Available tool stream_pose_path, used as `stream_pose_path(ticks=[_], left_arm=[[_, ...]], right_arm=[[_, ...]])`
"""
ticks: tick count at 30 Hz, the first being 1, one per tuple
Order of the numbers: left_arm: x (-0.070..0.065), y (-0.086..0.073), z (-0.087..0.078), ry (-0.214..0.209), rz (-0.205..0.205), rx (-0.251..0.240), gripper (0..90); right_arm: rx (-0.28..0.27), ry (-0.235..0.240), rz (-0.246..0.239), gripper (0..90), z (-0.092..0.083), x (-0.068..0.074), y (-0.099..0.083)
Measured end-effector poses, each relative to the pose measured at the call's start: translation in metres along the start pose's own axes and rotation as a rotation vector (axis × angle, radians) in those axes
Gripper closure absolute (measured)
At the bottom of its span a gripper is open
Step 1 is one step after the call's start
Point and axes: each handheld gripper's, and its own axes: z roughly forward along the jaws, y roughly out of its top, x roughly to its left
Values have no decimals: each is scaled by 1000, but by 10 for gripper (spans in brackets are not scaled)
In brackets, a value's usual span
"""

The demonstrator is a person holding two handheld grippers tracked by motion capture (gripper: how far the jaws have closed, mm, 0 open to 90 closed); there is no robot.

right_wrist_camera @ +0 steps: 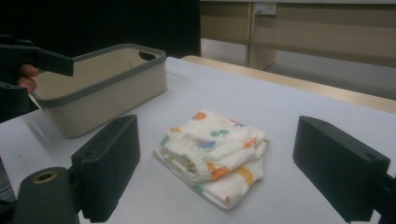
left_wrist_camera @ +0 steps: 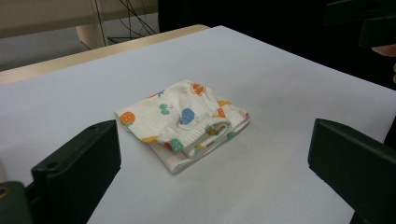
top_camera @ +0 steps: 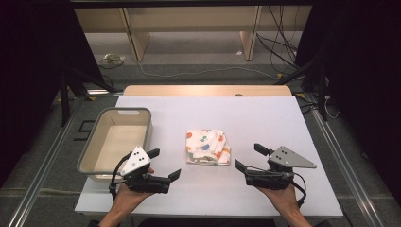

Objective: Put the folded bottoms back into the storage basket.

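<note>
A folded white garment [top_camera: 207, 146] printed with orange, blue and green shapes lies in the middle of the white table [top_camera: 265, 118]. My left gripper [top_camera: 164, 163] is held low at the near left, jaws wide open and empty, pointing at the garment [left_wrist_camera: 184, 123] from a short distance. My right gripper [top_camera: 249, 157] mirrors it at the near right, also open and empty, with the garment [right_wrist_camera: 212, 154] lying just beyond its jaws. Neither touches the cloth.
A beige plastic bin [top_camera: 116, 142] with a grey rim stands empty at the left of the table, close behind my left hand. It also appears in the right gripper view as the bin [right_wrist_camera: 100, 86]. Cables and wooden furniture legs lie on the floor beyond the table.
</note>
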Motion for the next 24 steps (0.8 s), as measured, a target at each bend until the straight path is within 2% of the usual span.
stream_pose_path(ticks=[3, 5, 11, 15, 24], left_arm=[[3, 0, 3, 4, -26, 2, 23], [4, 0, 3, 4, -27, 7, 23], [7, -1, 7, 31, -59, 34, 24], [8, -2, 11, 31, -70, 50, 24], [11, -4, 18, 35, -133, 88, 28]], right_arm=[[4, -3, 0, 166, 2, -3, 1], [2, -4, -5, 167, 2, -4, 1], [13, -13, -24, 183, 6, -6, 3], [33, -19, -26, 186, 10, -8, 4], [62, -16, -43, 214, 19, -13, 6]])
